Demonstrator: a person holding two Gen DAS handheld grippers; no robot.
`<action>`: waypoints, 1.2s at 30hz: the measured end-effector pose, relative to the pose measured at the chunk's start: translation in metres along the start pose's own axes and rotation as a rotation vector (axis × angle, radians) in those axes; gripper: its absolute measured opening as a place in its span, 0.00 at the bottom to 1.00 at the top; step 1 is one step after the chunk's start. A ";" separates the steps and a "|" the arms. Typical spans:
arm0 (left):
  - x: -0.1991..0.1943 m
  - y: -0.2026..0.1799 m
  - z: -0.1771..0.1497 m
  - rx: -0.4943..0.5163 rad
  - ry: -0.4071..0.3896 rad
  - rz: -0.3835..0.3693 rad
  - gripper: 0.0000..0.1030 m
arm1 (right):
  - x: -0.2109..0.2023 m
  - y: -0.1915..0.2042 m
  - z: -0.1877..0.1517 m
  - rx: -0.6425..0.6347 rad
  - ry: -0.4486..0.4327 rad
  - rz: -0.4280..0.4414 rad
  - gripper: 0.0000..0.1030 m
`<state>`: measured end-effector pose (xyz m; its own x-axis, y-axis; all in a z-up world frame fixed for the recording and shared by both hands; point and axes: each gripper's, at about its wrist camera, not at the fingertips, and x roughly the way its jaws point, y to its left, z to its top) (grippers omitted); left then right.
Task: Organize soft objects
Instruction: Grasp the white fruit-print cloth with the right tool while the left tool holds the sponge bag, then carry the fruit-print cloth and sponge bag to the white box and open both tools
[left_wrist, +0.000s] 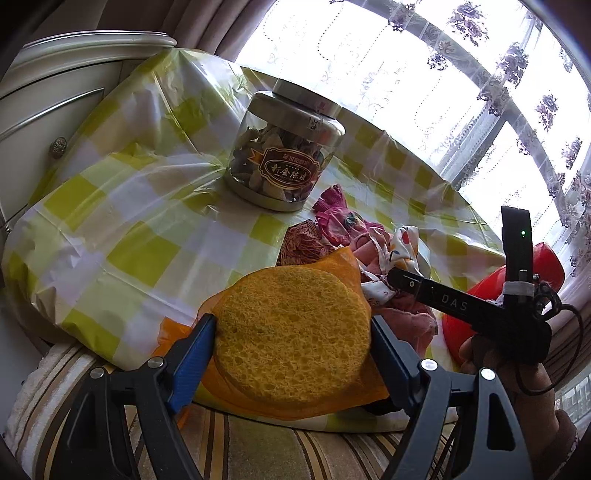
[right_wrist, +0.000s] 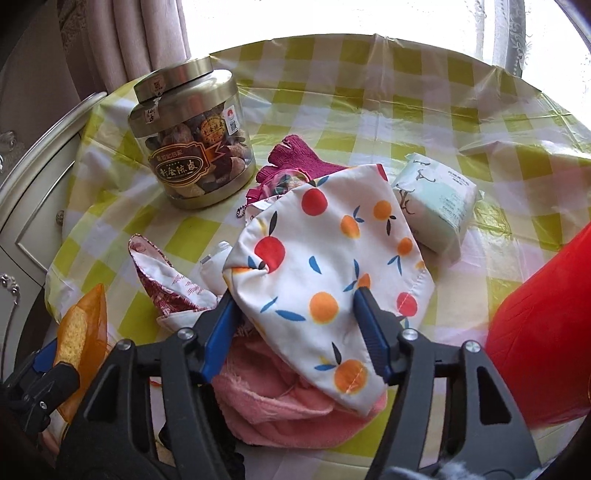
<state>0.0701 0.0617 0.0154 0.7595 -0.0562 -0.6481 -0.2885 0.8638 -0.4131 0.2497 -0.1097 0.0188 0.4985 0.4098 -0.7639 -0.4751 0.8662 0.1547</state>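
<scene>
**L gripper on sponge, R gripper over fruit-print pouch**

Left wrist view: my left gripper (left_wrist: 291, 343) is clamped on the round yellow sponge (left_wrist: 291, 332), both blue pads pressed against its sides. Sponge sits in an orange mesh bag (left_wrist: 343, 266), held at the near edge of the desk (left_wrist: 122, 236), which has a yellow-green check plastic cover. Behind the sponge is the soft pile: magenta glove (left_wrist: 332, 199), dark red patterned cloth (left_wrist: 299, 243), pink towel (left_wrist: 410, 317). Clear jar (left_wrist: 284, 155) w/ metal lid stands upright further back, apart from the pile. Right gripper body shows at right edge, its finger reaching into the pile; red cushion-like thing (left_wrist: 546, 266) behind it.

Right wrist view: my right gripper (right_wrist: 295, 295) straddles the white fruit-print pouch (right_wrist: 321, 266). Right pad touches the fabric; left pad sits at the pouch's edge, can't tell if it presses. Jaws part-way in, so not a confirmed grip. Pouch lies on top of the pink towel, mid desk, glove just behind it. Wrapped tissue pack (right_wrist: 436, 206) just beside the pouch on the right. Jar at back left. Sponge in its mesh bag visible at lower left in the left gripper.
</scene>
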 end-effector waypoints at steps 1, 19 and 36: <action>0.000 0.000 0.000 0.000 0.001 0.000 0.79 | 0.000 -0.002 0.001 0.012 -0.004 0.012 0.53; 0.000 -0.002 -0.002 0.015 -0.009 0.006 0.79 | -0.025 -0.044 -0.014 0.200 -0.049 0.127 0.26; -0.005 -0.007 -0.004 0.043 -0.035 0.009 0.79 | -0.072 -0.044 -0.051 0.111 -0.107 -0.019 0.08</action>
<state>0.0657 0.0536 0.0188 0.7774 -0.0317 -0.6282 -0.2705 0.8848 -0.3794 0.1975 -0.1918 0.0348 0.5843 0.4159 -0.6969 -0.3847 0.8980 0.2135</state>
